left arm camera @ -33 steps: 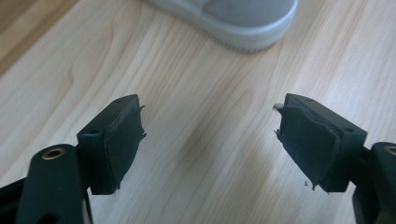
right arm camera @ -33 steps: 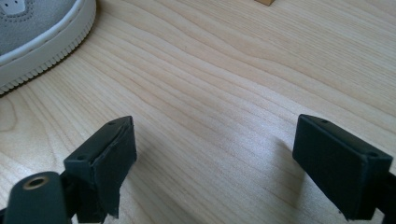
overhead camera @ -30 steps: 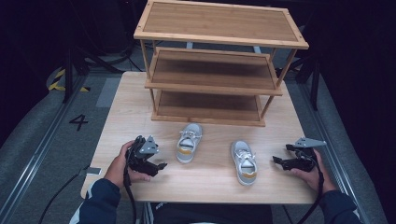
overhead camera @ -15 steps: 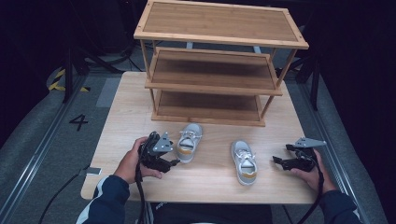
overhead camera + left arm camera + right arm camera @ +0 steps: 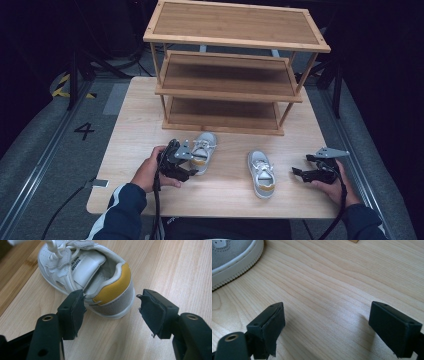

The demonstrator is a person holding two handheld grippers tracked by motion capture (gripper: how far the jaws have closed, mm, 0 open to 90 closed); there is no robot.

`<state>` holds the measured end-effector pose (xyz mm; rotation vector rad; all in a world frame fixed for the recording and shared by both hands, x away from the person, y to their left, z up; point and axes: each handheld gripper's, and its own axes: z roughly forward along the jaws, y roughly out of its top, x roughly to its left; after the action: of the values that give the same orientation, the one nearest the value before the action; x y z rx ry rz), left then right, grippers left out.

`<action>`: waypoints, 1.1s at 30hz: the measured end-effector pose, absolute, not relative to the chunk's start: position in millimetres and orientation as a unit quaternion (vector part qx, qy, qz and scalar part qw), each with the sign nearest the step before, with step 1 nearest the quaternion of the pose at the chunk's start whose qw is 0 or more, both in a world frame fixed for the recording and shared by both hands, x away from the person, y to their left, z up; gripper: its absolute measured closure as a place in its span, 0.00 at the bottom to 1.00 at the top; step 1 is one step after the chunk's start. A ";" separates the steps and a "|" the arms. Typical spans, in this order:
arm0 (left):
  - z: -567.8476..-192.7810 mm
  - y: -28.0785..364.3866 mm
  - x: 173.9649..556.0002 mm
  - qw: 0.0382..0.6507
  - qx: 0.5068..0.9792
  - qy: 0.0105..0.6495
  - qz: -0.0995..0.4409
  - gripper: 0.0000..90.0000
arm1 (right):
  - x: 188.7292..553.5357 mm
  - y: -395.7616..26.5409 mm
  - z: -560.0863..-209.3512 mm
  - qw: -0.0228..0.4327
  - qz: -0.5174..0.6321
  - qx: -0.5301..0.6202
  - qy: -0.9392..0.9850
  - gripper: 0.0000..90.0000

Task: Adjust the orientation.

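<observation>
Two small white and grey shoes with yellow heel patches lie on the wooden table (image 5: 135,120). The left shoe (image 5: 205,147) points toward the rack. My left gripper (image 5: 187,167) is at its heel, open. In the left gripper view the heel (image 5: 112,290) sits between the spread jaws of that gripper (image 5: 111,303), and the left pad (image 5: 75,307) is touching or nearly touching the shoe's side. The right shoe (image 5: 261,174) lies near the front edge. My right gripper (image 5: 300,174) rests open to the right of it, with only bare wood between its jaws (image 5: 327,322). The shoe's sole edge (image 5: 234,258) is at the upper left.
A three-tier wooden shoe rack (image 5: 230,75) stands at the back of the table, its shelves bare. A cable trails from each gripper over the front edge. Dark floor with a painted 4 (image 5: 84,131) lies to the left.
My left gripper has moved right and forward, from the table's left front up to the left shoe's heel. The right gripper and both shoes have stayed put.
</observation>
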<state>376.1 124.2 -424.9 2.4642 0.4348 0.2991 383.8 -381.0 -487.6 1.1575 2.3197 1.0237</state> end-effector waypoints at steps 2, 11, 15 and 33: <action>-423.9 123.6 375.0 0.322 0.928 0.159 0.102 0.46 | 383.8 -381.0 -487.6 0.176 0.362 0.409 0.819 0.15; -414.0 106.6 370.6 0.313 0.933 0.135 0.116 0.46 | 383.8 -380.9 -487.6 0.176 0.362 0.409 0.819 0.15; -410.8 95.7 371.6 0.300 0.939 0.119 0.116 0.46 | 383.8 -380.9 -487.6 0.176 0.362 0.409 0.819 0.15; -423.6 75.0 402.2 0.225 0.969 0.079 0.062 0.62 | 383.9 -381.2 -487.6 0.176 0.362 0.409 0.819 0.16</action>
<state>402.2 75.0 -423.6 2.6736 0.2186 0.1699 383.9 -381.2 -487.6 1.1582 2.3201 1.0255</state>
